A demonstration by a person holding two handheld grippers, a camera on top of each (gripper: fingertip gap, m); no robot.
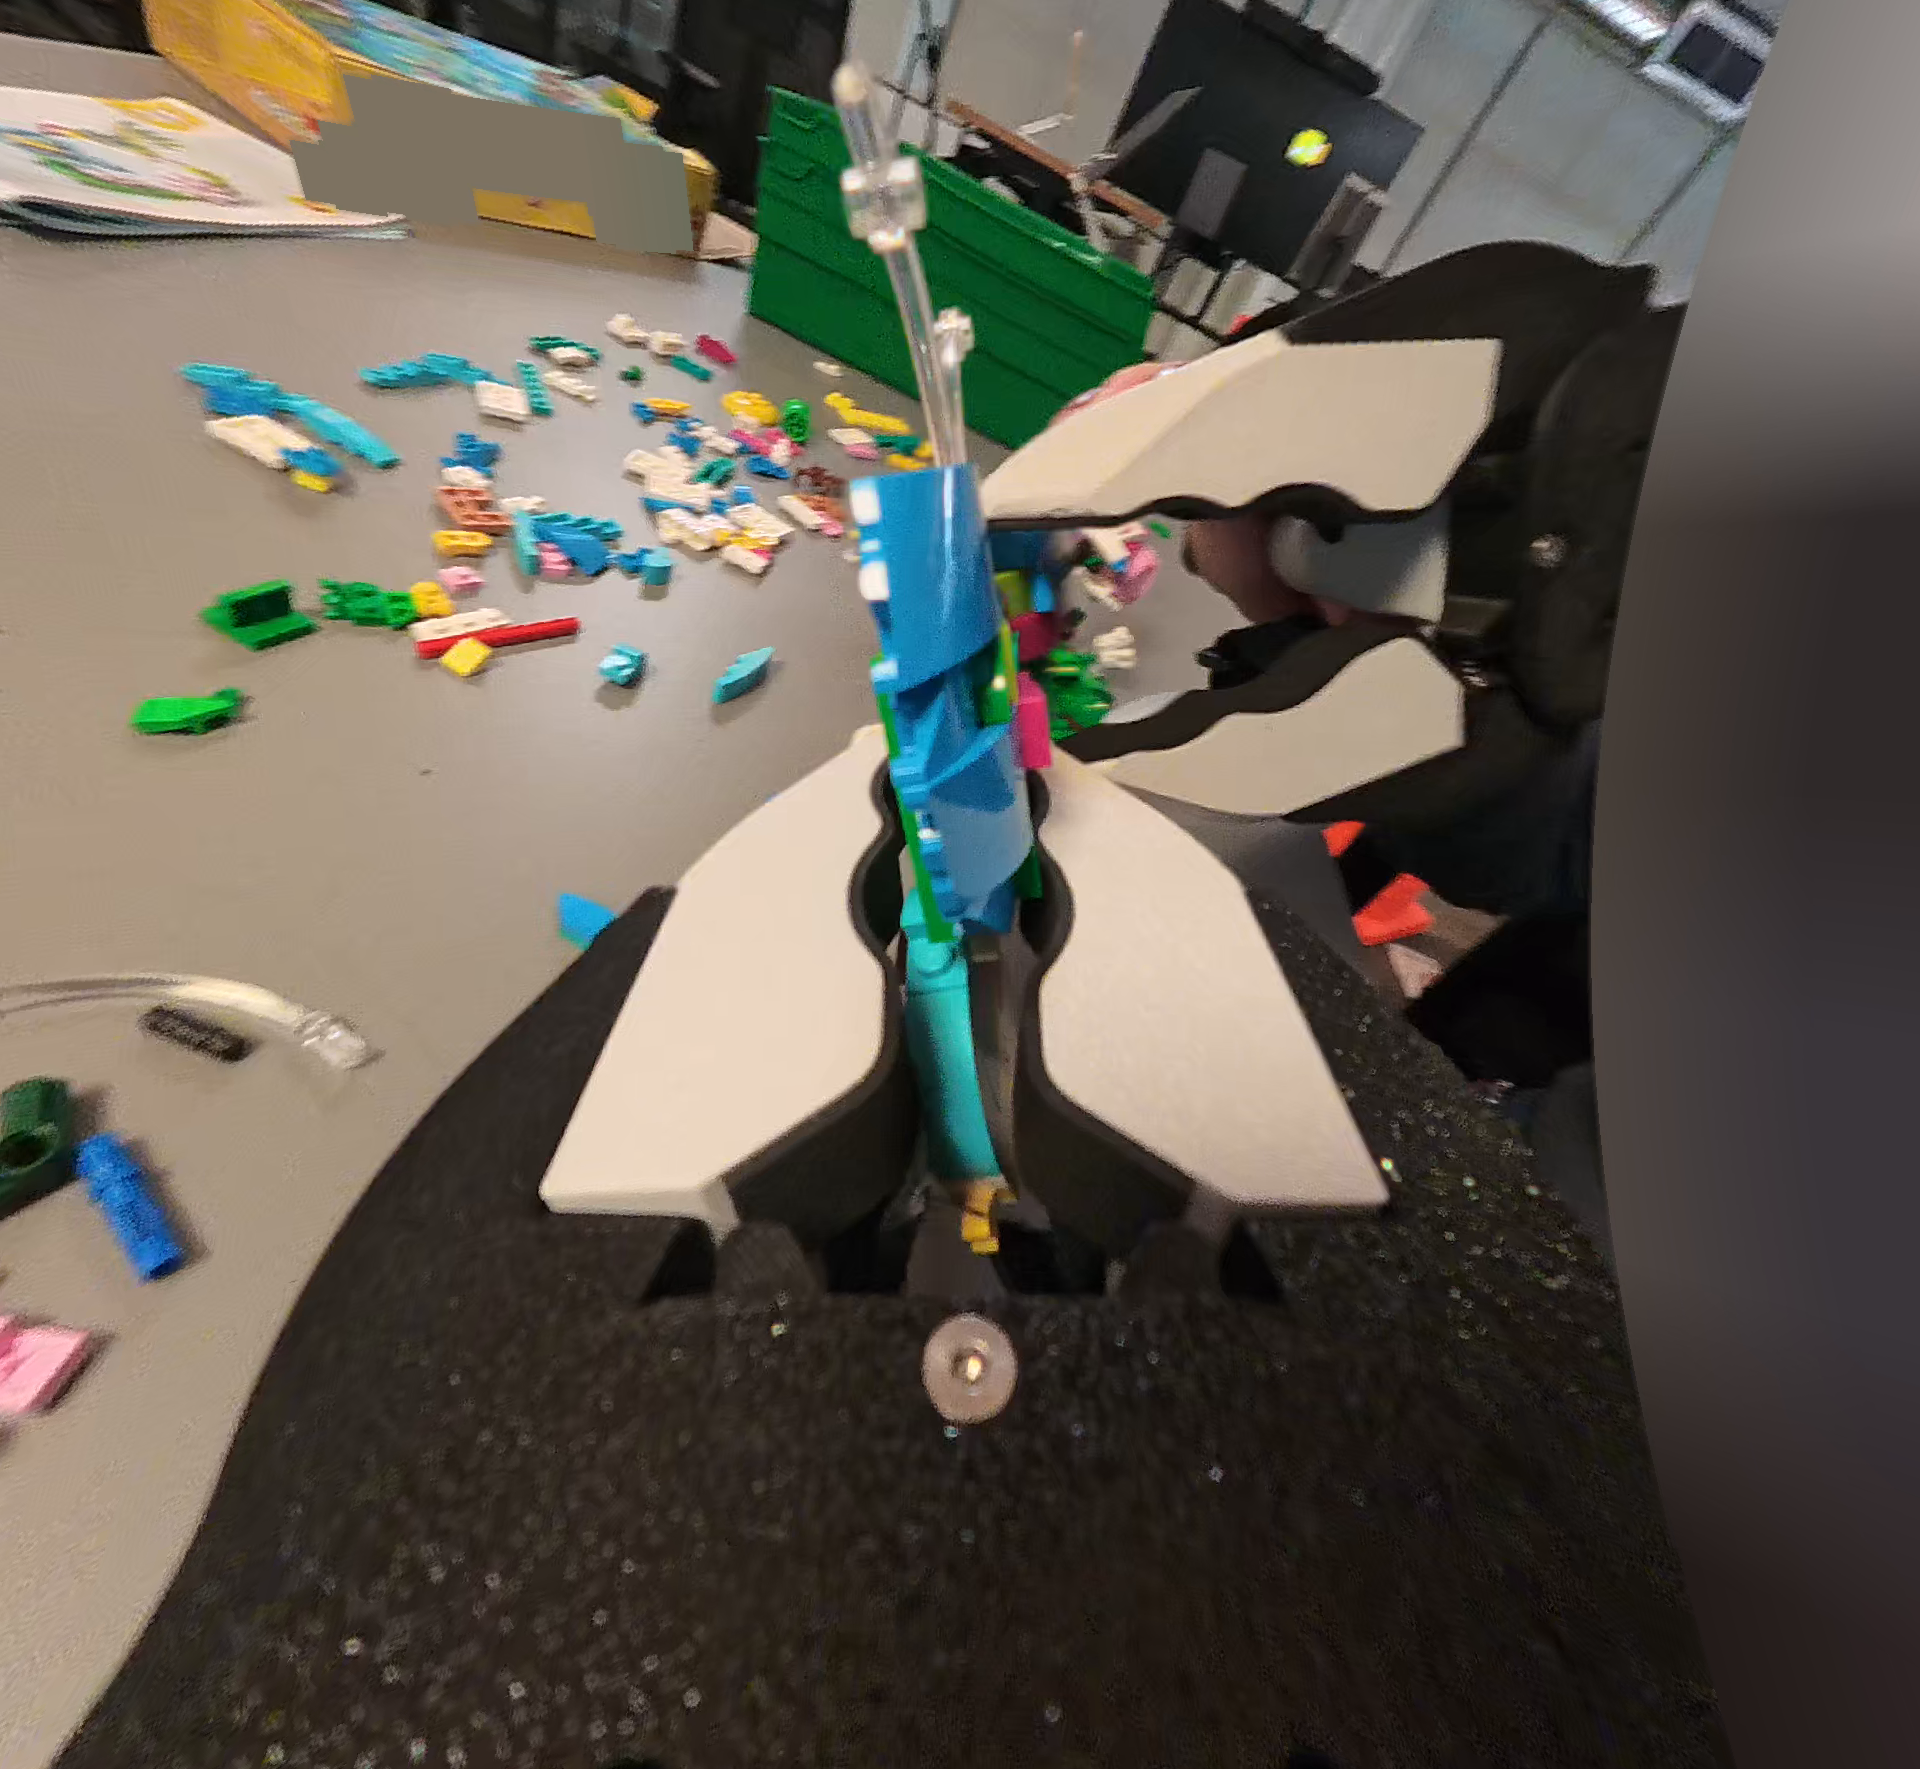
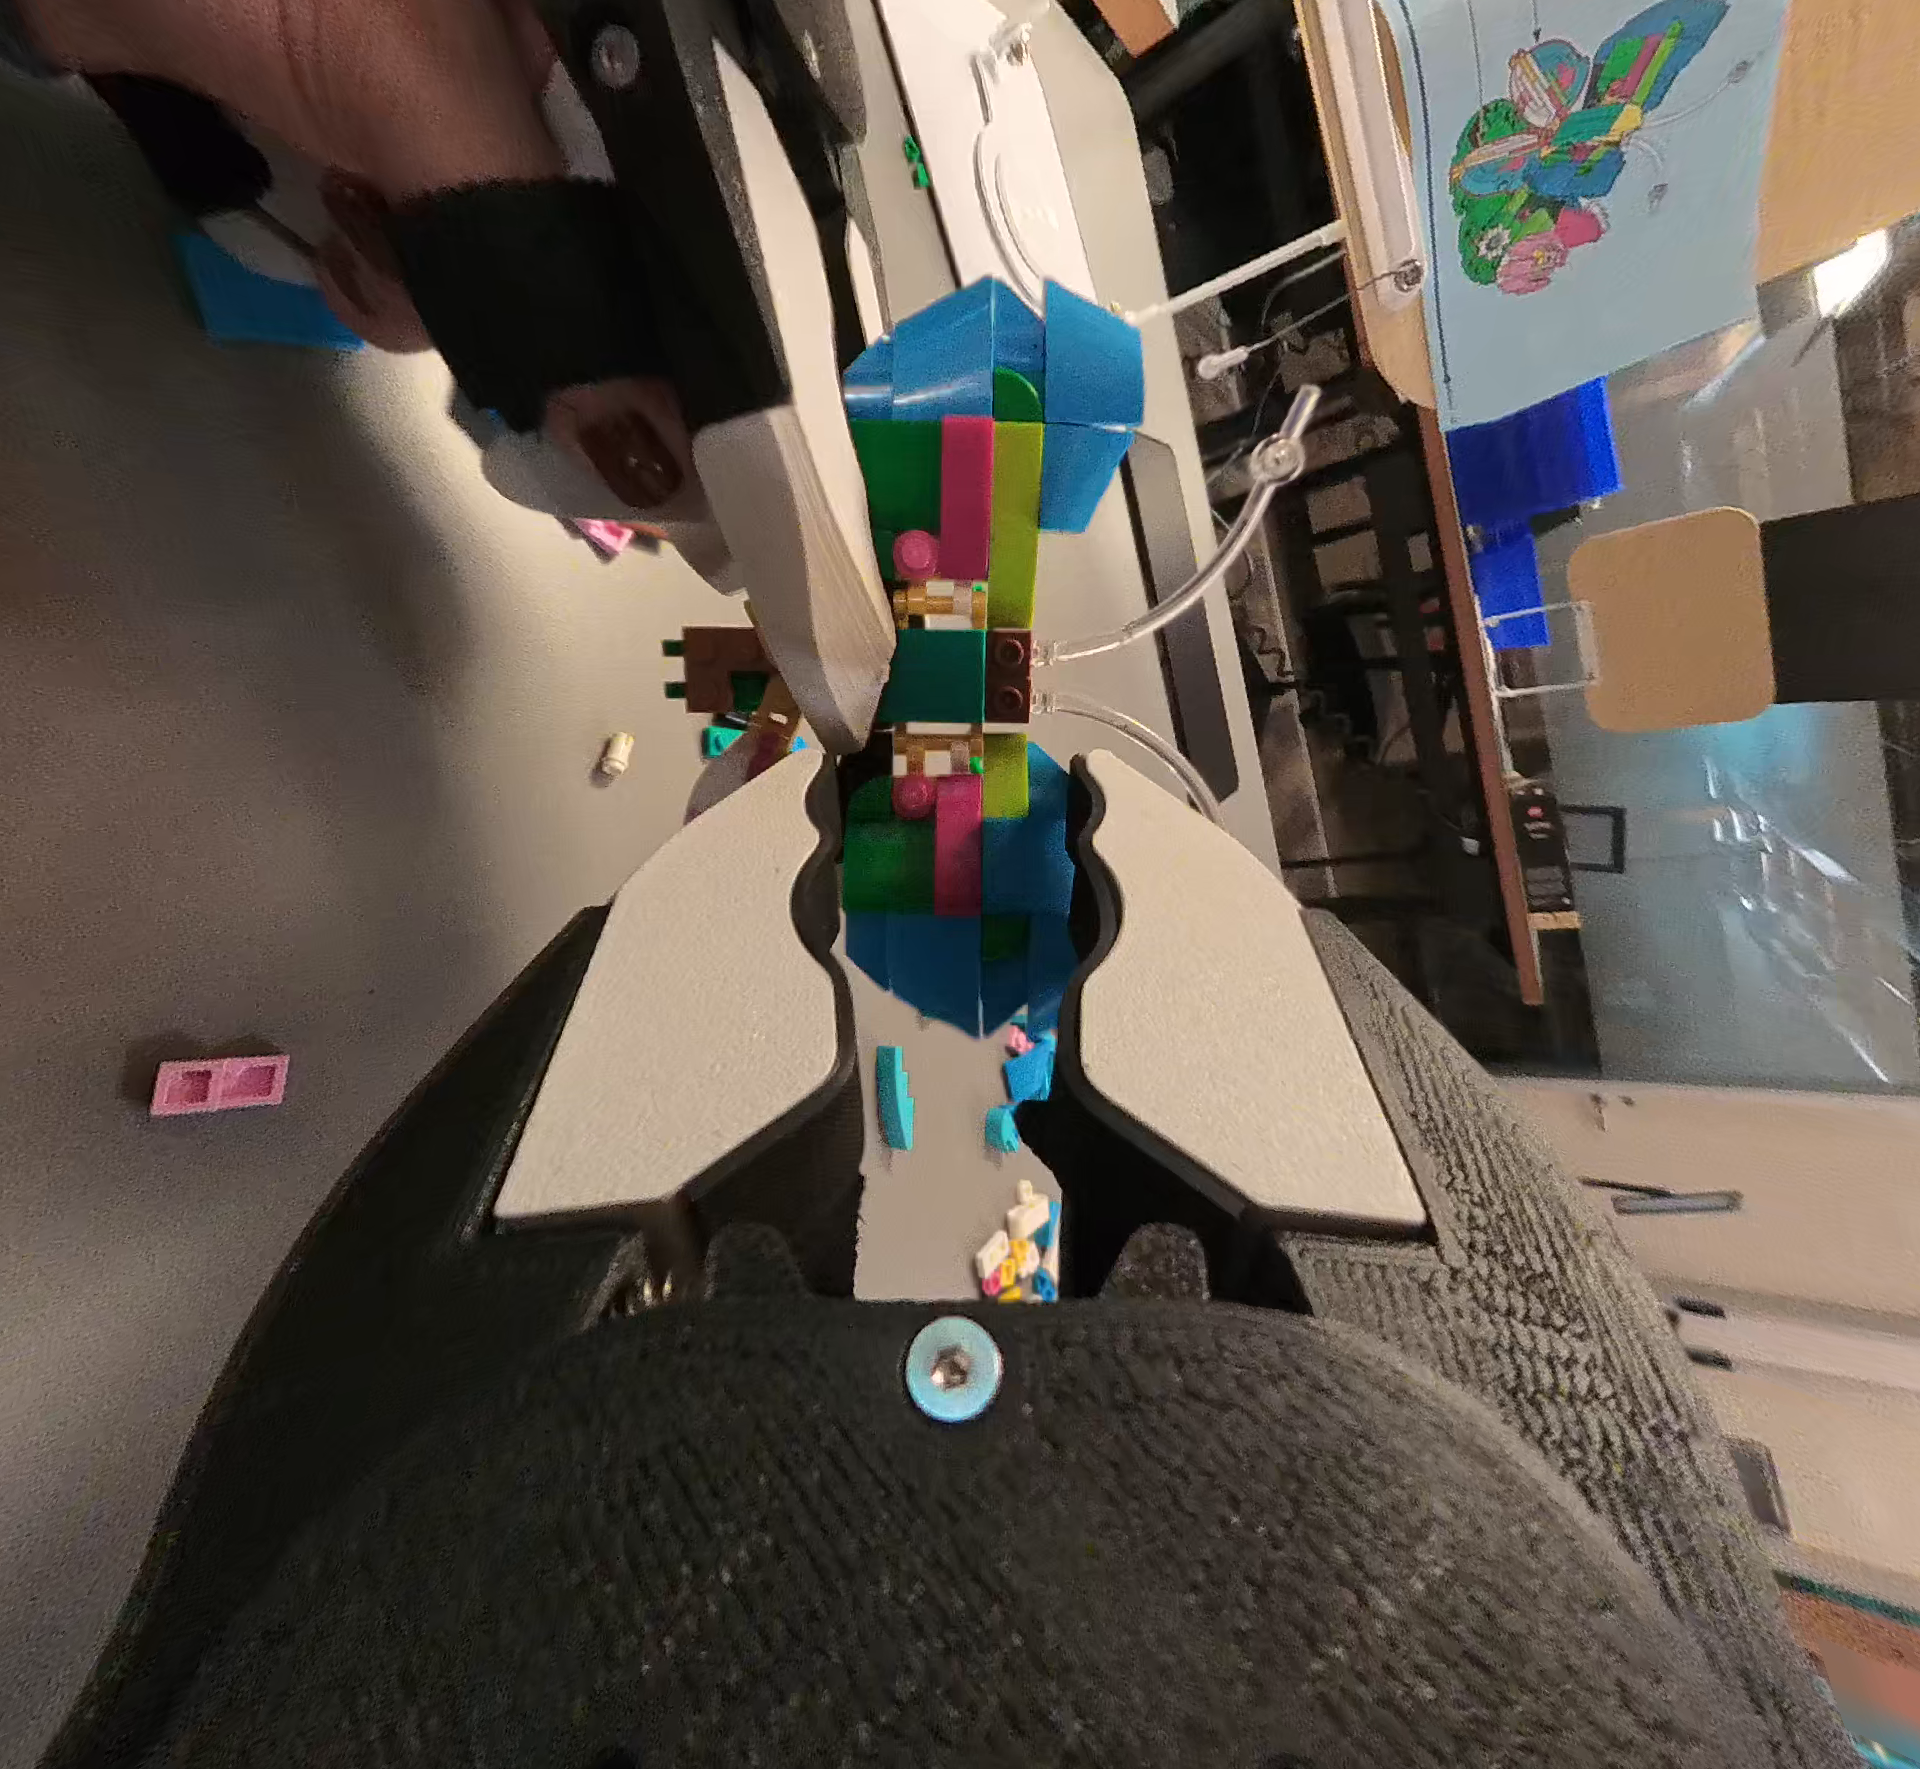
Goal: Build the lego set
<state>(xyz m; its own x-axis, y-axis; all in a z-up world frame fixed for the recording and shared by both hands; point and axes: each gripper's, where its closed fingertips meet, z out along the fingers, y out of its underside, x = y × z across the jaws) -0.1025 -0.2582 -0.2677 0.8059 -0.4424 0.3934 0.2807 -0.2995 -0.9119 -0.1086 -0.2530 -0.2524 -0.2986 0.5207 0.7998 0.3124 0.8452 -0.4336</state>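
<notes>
Writing on instruction page [image 2: 1579,109] & black tag [image 1: 194,1034] — not given here.

My views are evenly lit from overhead. Wide-angle edges bend hard. The scattered loose coloured plastic bricks [image 1: 582,514] blur softly.

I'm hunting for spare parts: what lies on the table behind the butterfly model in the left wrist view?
Behind the butterfly model: scattered loose bricks and a green bin. Pieces directly behind it are covered.
</notes>
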